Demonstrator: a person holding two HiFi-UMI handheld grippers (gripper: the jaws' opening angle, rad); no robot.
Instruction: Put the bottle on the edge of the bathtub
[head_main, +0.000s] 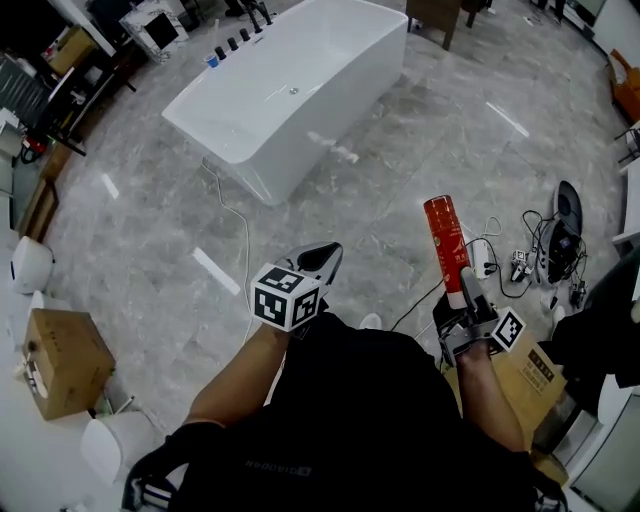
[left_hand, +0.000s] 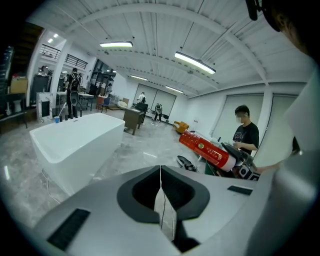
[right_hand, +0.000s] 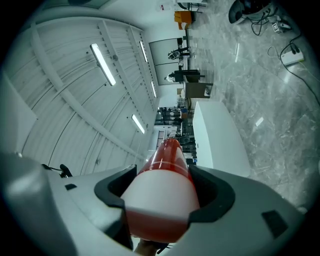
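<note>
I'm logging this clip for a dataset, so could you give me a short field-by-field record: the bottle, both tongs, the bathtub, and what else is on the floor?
bottle: red with a white band, held by its white end
right tongs: shut on the bottle
left tongs: shut, nothing between them
bathtub: white, freestanding, ahead on the floor
bottle vs bathtub: apart; not yet on the edge
floor: grey stone-look tiles
cables: tangled at the right
cardboard box: at the left
</note>
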